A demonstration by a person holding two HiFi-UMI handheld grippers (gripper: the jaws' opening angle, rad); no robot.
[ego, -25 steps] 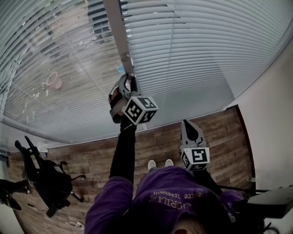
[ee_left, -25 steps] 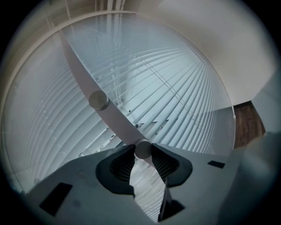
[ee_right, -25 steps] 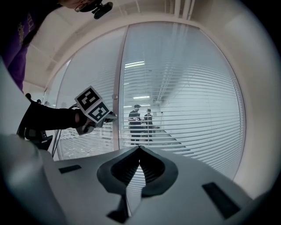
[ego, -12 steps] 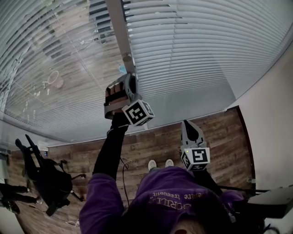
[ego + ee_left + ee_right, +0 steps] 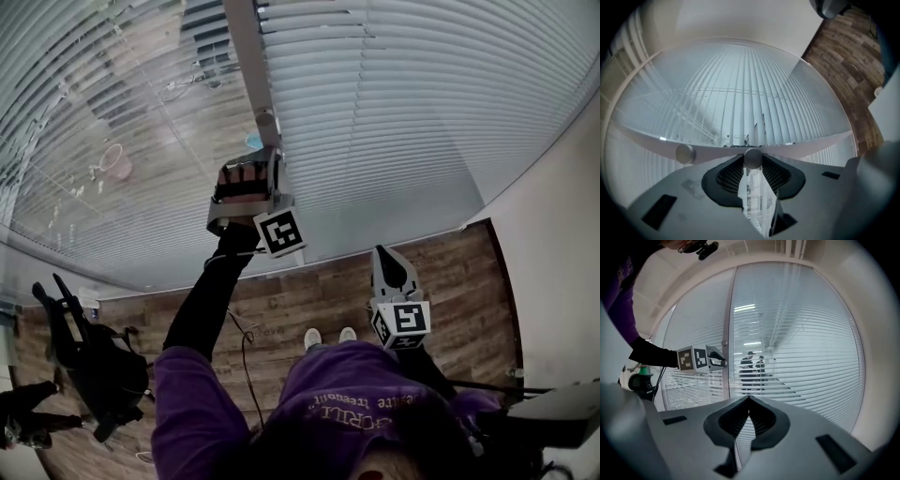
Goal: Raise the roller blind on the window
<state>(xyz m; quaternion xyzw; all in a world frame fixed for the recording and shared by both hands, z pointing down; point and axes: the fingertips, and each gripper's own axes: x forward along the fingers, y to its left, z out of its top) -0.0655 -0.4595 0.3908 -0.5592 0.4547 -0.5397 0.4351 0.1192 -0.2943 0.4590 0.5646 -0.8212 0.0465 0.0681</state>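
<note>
A white blind made of many thin flat slats is seen across the whole top of the head view. It is let down over the glass on both sides of a pale upright window bar, which runs from the top middle of the frame down to the centre. The left hand-held gripper is held up against this bar, near the middle of the head view. Its square black-and-white marker cube is seen just below it. In the left gripper view a small round grey knob is pinched between the tips of its jaws, low in the middle of the frame. A second round grey knob is seen on the same bar, just beside the jaws and not touched by them. The right hand-held gripper is held lower, at the lower right of the head view, well apart from the window bar. Its jaws are pressed together at the tips, and nothing is held between them. A long black sleeve is seen below the left hand-held gripper, and a purple top fills the bottom of the head view. A brown wooden floor is seen under the blind, with a pair of white shoes on it. A black wheeled chair is seen at the lower left.
</note>
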